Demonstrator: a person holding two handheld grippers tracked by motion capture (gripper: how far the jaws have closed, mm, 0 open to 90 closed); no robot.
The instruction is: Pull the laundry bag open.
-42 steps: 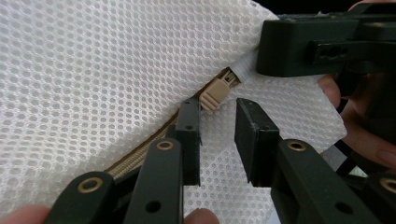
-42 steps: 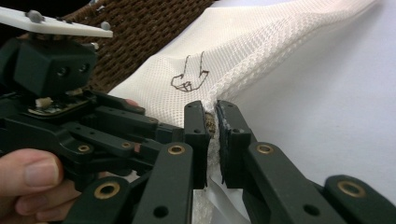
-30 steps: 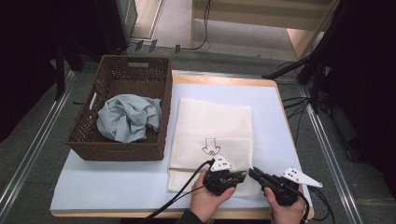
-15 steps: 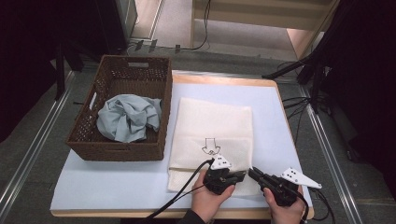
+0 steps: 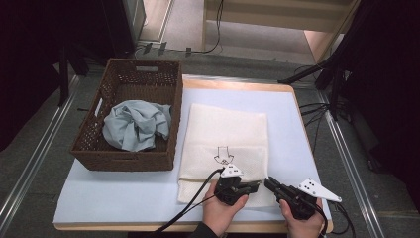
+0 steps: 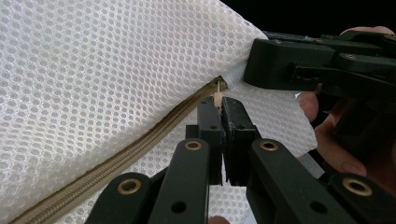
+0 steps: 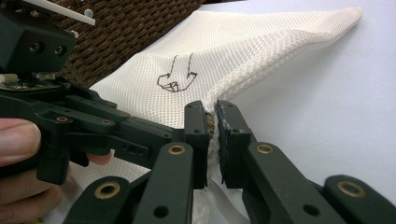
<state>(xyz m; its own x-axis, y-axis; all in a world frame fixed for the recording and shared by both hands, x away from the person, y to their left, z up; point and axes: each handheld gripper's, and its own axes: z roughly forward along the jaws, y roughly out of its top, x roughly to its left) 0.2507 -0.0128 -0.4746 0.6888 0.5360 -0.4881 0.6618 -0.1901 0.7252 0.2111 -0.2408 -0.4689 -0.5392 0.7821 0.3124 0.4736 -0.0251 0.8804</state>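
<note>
A white mesh laundry bag [image 5: 228, 129] with a black arrow drawing lies flat on the pale blue table top [image 5: 124, 196]. At its near right corner my two grippers meet tip to tip. In the left gripper view, my left gripper [image 6: 220, 105] is shut on the small tan zipper pull [image 6: 217, 95] at the end of the tan zipper [image 6: 116, 161]. My right gripper [image 7: 212, 112] is shut on the bag's corner seam [image 7: 211, 122], which lifts the mesh [image 7: 243, 51] slightly there. From above, the left gripper [image 5: 257, 186] points right and the right gripper [image 5: 270, 182] points left.
A brown wicker basket [image 5: 124, 159] stands to the left of the bag and holds a crumpled light blue cloth [image 5: 136, 124]. Black cables trail from both grippers over the table's near edge. The table's wooden rim [image 5: 233, 84] runs along the far side.
</note>
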